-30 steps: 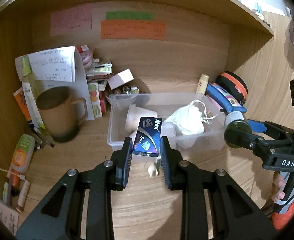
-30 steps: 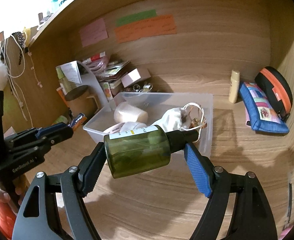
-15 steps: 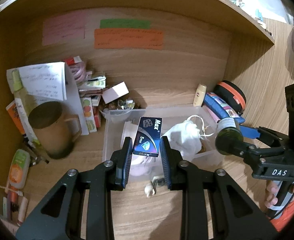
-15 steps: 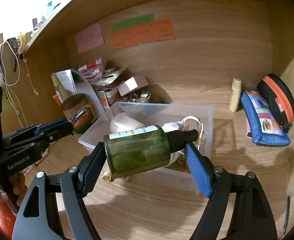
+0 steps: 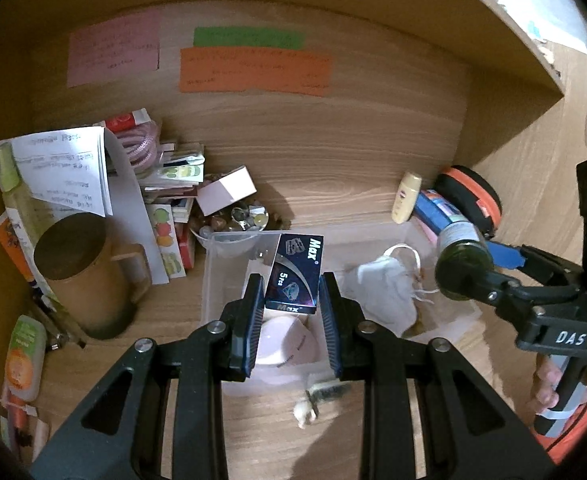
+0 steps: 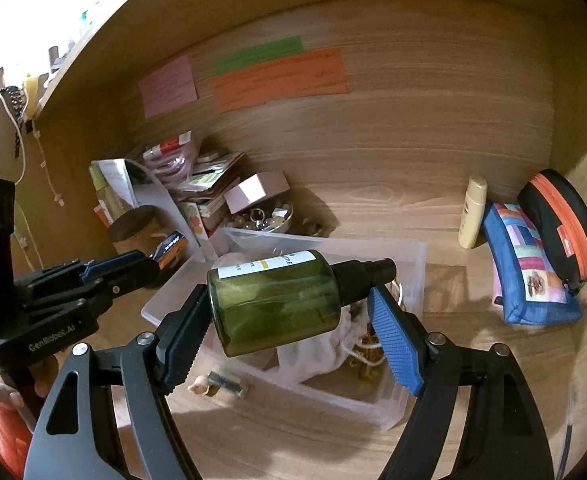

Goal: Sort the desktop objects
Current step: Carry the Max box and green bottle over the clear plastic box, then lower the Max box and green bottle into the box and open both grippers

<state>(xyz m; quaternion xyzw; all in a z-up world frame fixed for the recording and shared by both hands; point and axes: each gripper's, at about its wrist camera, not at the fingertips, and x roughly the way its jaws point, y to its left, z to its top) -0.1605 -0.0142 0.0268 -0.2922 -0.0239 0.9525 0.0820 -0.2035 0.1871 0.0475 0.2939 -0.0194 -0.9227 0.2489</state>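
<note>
My left gripper [image 5: 292,300] is shut on a dark blue "Max" box [image 5: 296,272] and holds it above the left part of a clear plastic bin [image 5: 213,264]. My right gripper [image 6: 289,320] is shut on a green spray bottle [image 6: 277,304], held sideways over the bin [image 6: 413,256]. The bin holds a white cloth pouch [image 5: 381,292] and a pale cup [image 5: 285,344]. The bottle also shows in the left wrist view [image 5: 463,262], at the bin's right end. The blue box also shows in the right wrist view [image 6: 171,246].
A brown mug [image 5: 81,276], papers and small boxes crowd the back left. A dish of beads [image 5: 237,220] sits behind the bin. A cream tube [image 5: 405,196], a blue pouch [image 6: 529,272] and a black-orange case [image 6: 561,224] stand at the right. A small clip [image 5: 317,396] lies before the bin.
Both grippers have moved forward and up over the bin with their objects. The box now hangs over the bin's inside; the bottle is above the pouch.
</note>
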